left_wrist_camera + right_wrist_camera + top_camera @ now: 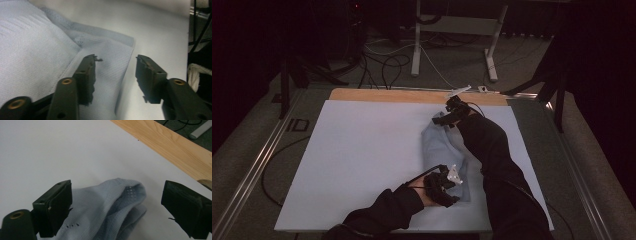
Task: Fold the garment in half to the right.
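Observation:
A light blue knitted garment (pixel 447 150) lies folded on the white sheet, right of the middle. My left gripper (pixel 451 186) is at its near end, pointing right. In the left gripper view the jaws stand apart over the ribbed hem (pixel 110 65), which lies flat on the sheet between them, and my left gripper (pixel 116 67) presses on nothing. My right gripper (pixel 443 119) is at the far end of the garment. In the right gripper view my right gripper (pixel 117 200) is wide open, and a bunched fold of the garment (pixel 120 202) lies loose between the jaws.
The white sheet (pixel 362 155) covers most of the table. A wooden strip (pixel 387 95) runs along the far edge. Metal rails flank the table left and right. Beyond it stand desk legs (pixel 416 45) and floor cables (pixel 382 65). The person's dark sleeves reach in from the bottom.

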